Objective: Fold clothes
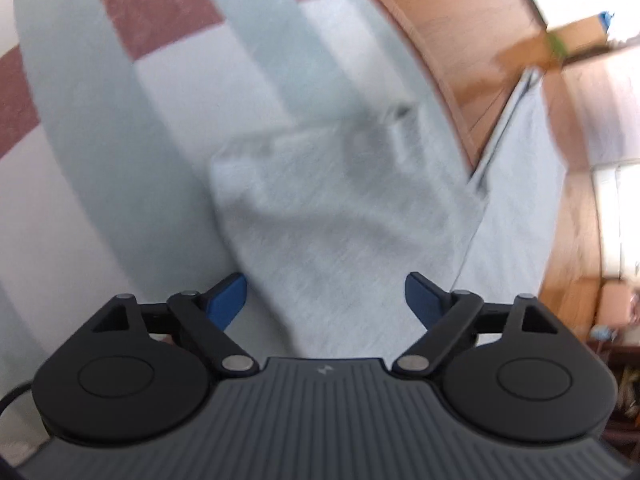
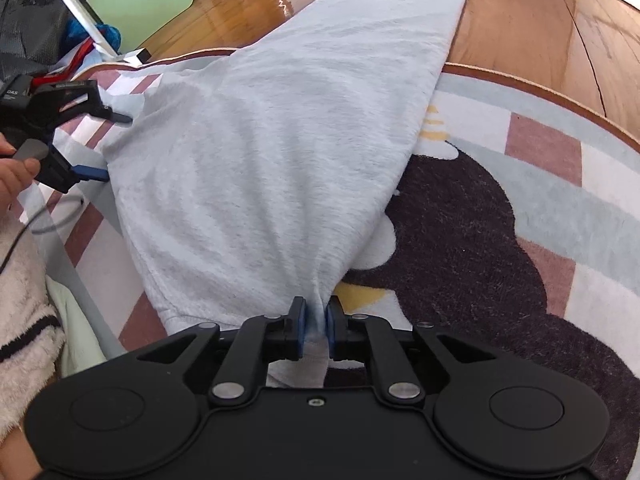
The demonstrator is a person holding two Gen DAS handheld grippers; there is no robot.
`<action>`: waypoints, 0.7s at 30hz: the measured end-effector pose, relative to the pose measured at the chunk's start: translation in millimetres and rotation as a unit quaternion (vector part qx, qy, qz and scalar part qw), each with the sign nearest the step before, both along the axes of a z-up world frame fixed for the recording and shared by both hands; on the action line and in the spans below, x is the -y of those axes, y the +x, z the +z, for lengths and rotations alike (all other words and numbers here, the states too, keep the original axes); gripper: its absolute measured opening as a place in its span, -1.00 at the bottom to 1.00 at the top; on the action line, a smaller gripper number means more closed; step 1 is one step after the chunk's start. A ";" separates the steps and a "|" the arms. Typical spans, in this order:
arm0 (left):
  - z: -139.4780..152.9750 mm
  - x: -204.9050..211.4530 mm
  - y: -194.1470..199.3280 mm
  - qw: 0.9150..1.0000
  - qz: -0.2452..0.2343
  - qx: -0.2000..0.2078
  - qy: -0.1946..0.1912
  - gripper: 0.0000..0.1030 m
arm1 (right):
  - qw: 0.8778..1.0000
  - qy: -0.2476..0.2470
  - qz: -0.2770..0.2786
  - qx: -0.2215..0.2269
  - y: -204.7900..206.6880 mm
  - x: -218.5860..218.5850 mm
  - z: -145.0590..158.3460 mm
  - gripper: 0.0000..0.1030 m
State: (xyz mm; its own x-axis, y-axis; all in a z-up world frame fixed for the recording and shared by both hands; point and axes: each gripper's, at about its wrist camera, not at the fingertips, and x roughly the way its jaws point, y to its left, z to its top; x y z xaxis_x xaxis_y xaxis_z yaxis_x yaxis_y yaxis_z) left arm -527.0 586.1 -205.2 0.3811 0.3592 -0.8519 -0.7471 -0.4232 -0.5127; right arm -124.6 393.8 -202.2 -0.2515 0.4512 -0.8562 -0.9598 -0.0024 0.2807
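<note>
Your right gripper [image 2: 316,326] sits low over the rug [image 2: 520,208], its fingers pinched tight on a bunched edge of the grey garment [image 2: 272,140], which lies spread across the rug and onto the wooden floor [image 2: 520,20]. Your left gripper [image 1: 326,300] hovers above the cloth's other side, fingers spread wide and holding nothing.

A home's living space: a plush patterned rug [image 2: 540,208] in pink, grey and white covers a glossy wooden floor [image 2: 520,12], with cardboard boxes [image 1: 576,36] beyond.
</note>
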 end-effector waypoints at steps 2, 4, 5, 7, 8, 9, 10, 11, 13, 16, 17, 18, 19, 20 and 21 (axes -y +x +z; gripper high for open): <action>3.0 -6.4 3.2 0.999 -0.002 -0.031 0.020 0.46 | 1.000 -0.001 -0.002 -0.002 0.5 0.0 -0.1 -0.75; 7.9 -9.4 9.7 0.997 -0.018 -0.059 0.042 -0.19 | 1.000 0.000 -0.003 -0.004 1.1 0.3 -0.4 -0.73; 10.4 -10.1 14.1 0.996 -0.031 -0.069 0.051 -0.89 | 1.000 0.001 -0.003 -0.005 1.5 0.6 -0.5 -0.73; 15.4 -11.5 22.7 0.992 -0.056 -0.090 0.069 -0.94 | 1.000 0.001 -0.003 -0.006 2.1 0.8 -0.7 -0.73; 17.9 -12.2 27.1 0.990 -0.069 -0.100 0.078 -0.94 | 1.000 0.001 -0.004 -0.007 2.2 0.8 -0.7 -0.73; 20.4 -12.9 31.4 0.987 -0.082 -0.110 0.087 -0.94 | 1.000 0.001 -0.004 -0.007 2.3 0.7 -0.7 -0.73; 23.0 -13.4 35.5 0.984 -0.093 -0.120 0.096 -0.94 | 1.000 0.000 -0.004 -0.008 2.5 0.7 -0.6 -0.73; 26.5 -13.2 38.3 0.981 -0.098 -0.128 0.107 -0.94 | 1.000 0.000 -0.005 -0.009 2.9 0.7 -0.4 -0.73; 31.8 -14.4 43.9 0.977 -0.106 -0.141 0.117 -0.94 | 1.000 0.000 -0.005 -0.010 4.0 1.3 -0.6 -0.73; 40.5 -10.2 47.3 0.972 -0.120 -0.141 0.141 -0.94 | 1.000 0.001 -0.006 -0.012 5.4 2.4 -1.0 -0.73; 45.4 -8.0 49.6 0.970 -0.132 -0.126 0.161 -0.94 | 1.000 0.001 -0.005 -0.012 5.4 2.7 -1.1 -0.73; 50.6 -5.7 52.5 0.967 -0.144 -0.109 0.181 -0.94 | 1.000 0.001 -0.005 -0.013 5.6 2.8 -1.3 -0.73; 57.1 -2.6 58.5 0.962 -0.165 -0.082 0.201 -0.94 | 1.000 0.002 -0.004 -0.013 5.9 2.8 -1.6 -0.73; 63.2 0.3 69.5 0.956 -0.195 -0.050 0.215 -0.94 | 1.000 0.002 -0.004 -0.014 6.3 2.8 -1.9 -0.73; 68.6 3.5 82.0 0.947 -0.226 -0.025 0.226 -0.94 | 1.000 0.002 -0.003 -0.014 6.5 2.7 -2.0 -0.73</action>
State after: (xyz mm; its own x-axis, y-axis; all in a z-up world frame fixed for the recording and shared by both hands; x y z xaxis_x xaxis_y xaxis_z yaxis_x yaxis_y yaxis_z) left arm -445.1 582.6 -136.5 0.5468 0.5018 -0.6702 -0.8272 0.2001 -0.5251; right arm -118.1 391.0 -204.2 -0.2724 0.4565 -0.8470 -0.9517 0.0014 0.3069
